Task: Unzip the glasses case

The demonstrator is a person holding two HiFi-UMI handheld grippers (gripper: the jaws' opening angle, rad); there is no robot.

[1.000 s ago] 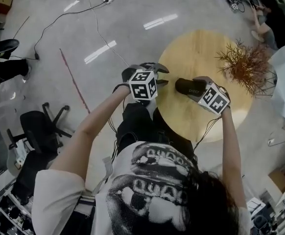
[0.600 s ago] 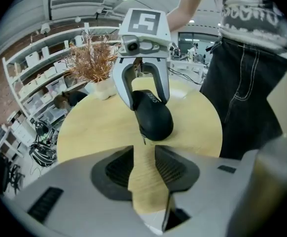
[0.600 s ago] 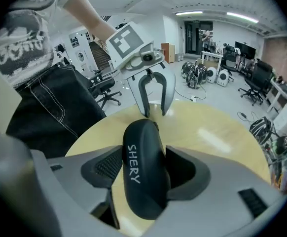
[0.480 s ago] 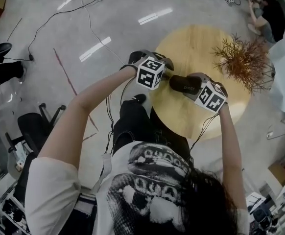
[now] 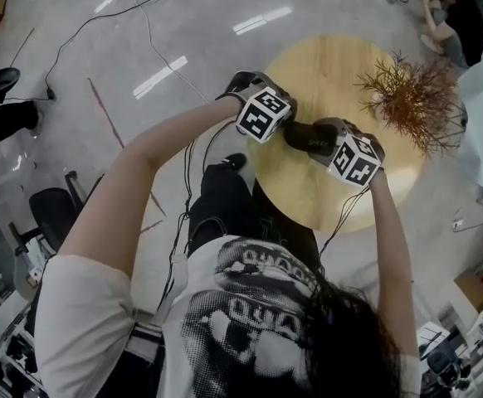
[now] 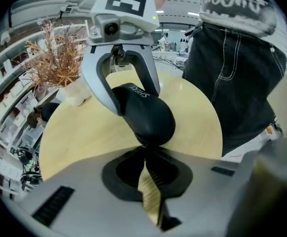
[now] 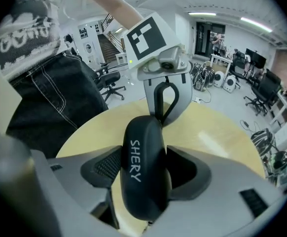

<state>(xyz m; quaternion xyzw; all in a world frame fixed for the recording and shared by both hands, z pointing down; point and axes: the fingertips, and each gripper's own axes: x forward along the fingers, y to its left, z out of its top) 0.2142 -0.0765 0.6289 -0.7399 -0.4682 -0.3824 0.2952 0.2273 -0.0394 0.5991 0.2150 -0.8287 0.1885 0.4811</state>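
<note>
A black glasses case (image 5: 308, 138) with white lettering is held just above the round wooden table (image 5: 333, 197). My right gripper (image 7: 143, 169) is shut on the case's middle, its pads pressing both long sides (image 6: 131, 95). My left gripper (image 6: 146, 149) has just been closing and now pinches a small dark tab, the zipper pull, at the case's near end (image 6: 146, 112). In the right gripper view the left gripper (image 7: 162, 115) meets the case's far tip (image 7: 142, 132) with its jaws together. In the head view the left gripper (image 5: 287, 129) sits at the case's left end and the right gripper (image 5: 329, 139) at its right.
A bunch of dried rusty-brown branches (image 5: 412, 98) stands at the table's far right. The person's legs in dark trousers (image 5: 225, 206) are against the table's near edge. Cables (image 5: 100, 27) and an office chair (image 5: 51, 214) are on the floor to the left.
The left gripper has moved right to the case's end, rolled, and its jaws have gone from wide open to shut there. The right gripper has kept its grip in place.
</note>
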